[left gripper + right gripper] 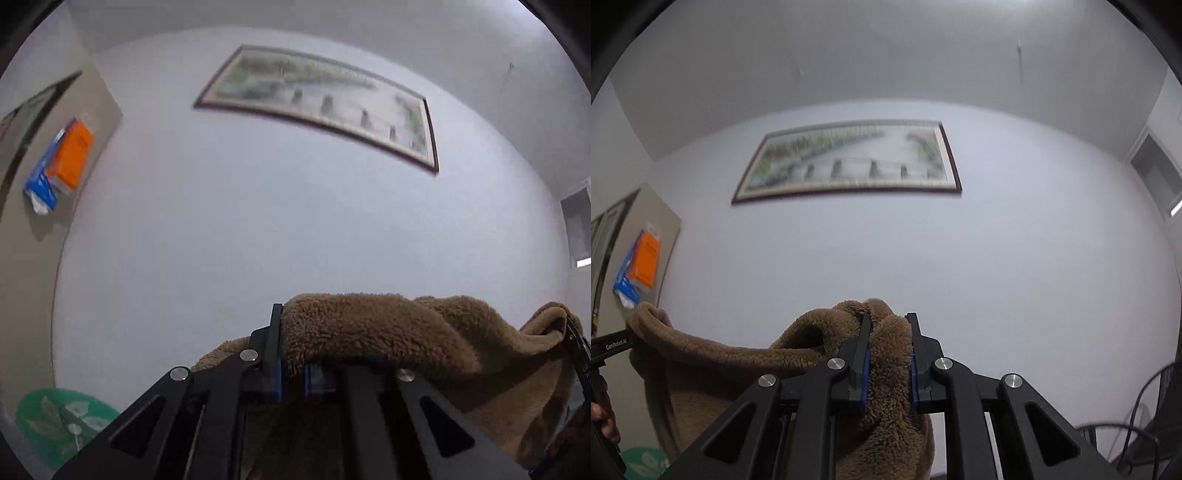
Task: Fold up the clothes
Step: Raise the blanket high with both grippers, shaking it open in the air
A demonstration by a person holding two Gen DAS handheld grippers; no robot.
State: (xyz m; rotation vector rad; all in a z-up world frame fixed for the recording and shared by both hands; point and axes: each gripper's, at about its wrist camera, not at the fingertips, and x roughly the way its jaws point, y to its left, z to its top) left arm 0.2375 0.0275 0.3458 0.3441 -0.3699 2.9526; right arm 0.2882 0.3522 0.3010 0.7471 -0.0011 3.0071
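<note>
Both grippers [291, 354] [888, 354] raised, clamping brown fleece [890, 369]; wall-facing.

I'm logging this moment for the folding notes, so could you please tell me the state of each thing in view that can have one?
Brown fleece garment: lifted in the air, unfolded, stretched between both tools.
Left tool: shut on the brown fleece garment, fabric draped over its right finger.
Right tool: shut on the brown fleece garment, a bunched edge between its pads.
Framed picture: hanging on the wall, blurred.
</note>
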